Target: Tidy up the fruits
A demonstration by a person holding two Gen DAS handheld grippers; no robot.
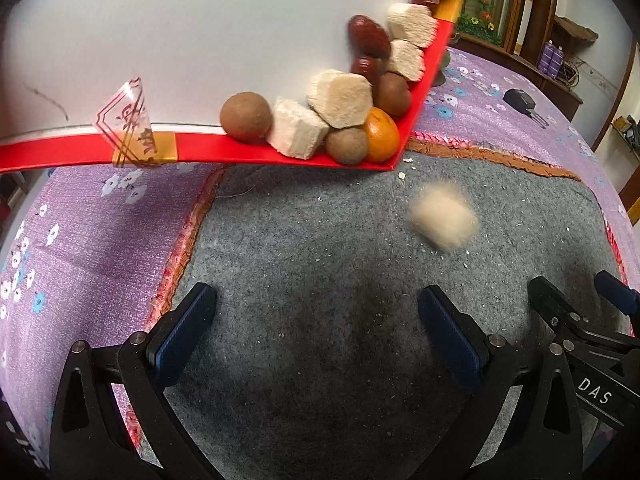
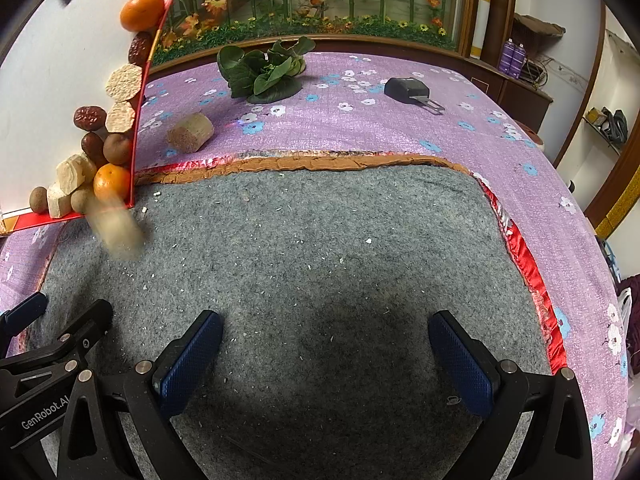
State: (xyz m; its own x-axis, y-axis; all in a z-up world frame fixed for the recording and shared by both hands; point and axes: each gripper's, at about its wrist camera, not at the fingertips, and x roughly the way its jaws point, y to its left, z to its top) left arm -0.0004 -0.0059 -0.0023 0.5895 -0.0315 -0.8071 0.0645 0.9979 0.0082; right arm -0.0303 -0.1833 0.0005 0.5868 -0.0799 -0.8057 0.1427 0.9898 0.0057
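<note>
Left gripper [image 1: 316, 336] and right gripper [image 2: 324, 356] both spread wide, holding nothing, low over grey felt mat [image 2: 320, 240]. Red-rimmed tray [image 1: 256, 154] tilted at 12 o'clock, fruits [image 1: 340, 120] piled in its low corner. One blurred tan chunk [image 1: 442, 216] airborne at 1 o'clock, another [image 2: 191, 133] resting on purple cloth [image 2: 400, 128].

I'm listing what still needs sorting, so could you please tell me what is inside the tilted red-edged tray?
Piled in the low corner of the tray: two oranges, brown round fruits, red dates and pale cut chunks. Anything beneath the pile is hidden. One blurred chunk is already outside it.
</note>
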